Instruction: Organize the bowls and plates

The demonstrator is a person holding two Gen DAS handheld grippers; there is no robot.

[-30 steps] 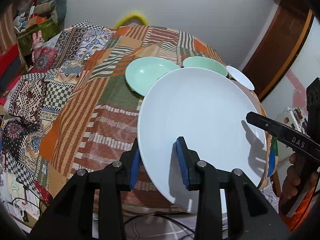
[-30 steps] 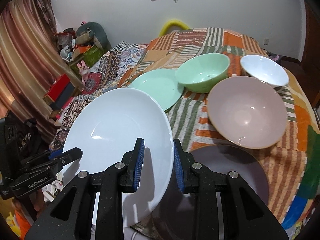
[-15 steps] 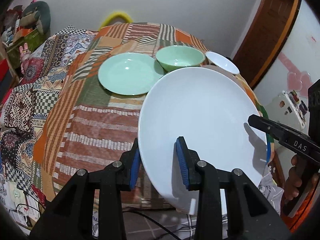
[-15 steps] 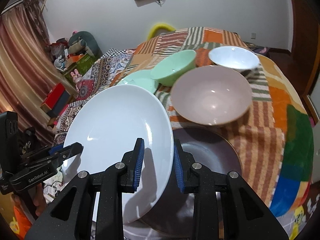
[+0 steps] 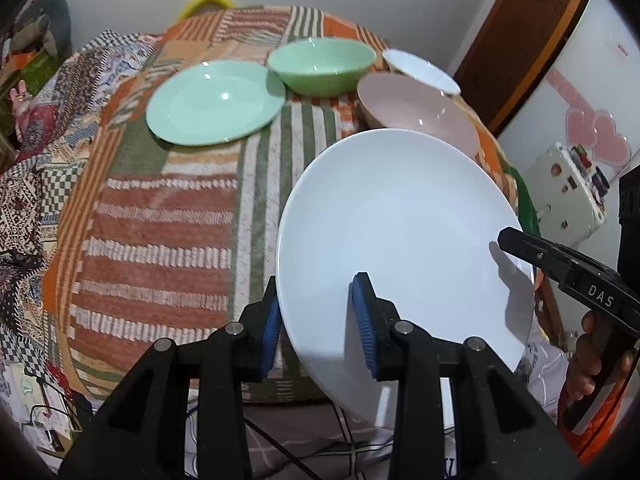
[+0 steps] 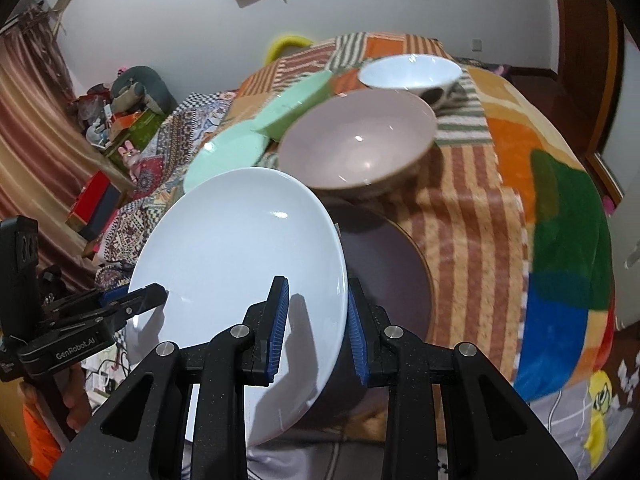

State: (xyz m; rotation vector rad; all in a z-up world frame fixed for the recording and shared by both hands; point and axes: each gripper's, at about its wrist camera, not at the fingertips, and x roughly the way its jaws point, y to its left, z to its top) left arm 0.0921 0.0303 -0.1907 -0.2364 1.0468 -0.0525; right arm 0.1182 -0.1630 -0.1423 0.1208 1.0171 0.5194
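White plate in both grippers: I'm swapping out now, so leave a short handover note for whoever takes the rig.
Left gripper: shut on the white plate, at its rim.
Right gripper: shut on the opposite rim.
The plate hangs tilted over the table's near edge, above the dark plate.
On the cloth: green plate, green bowl, pink bowl, white bowl.
Done: nothing stacked yet.
Left: probably set the white plate down, then group plates and bowls.

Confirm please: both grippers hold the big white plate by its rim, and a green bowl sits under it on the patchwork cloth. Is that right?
Not quite. What lies under the white plate is a dark purple-grey plate, not a green bowl; the right wrist view shows it. The green bowl stands farther back on the patchwork cloth. The left gripper and right gripper do both hold the rim.
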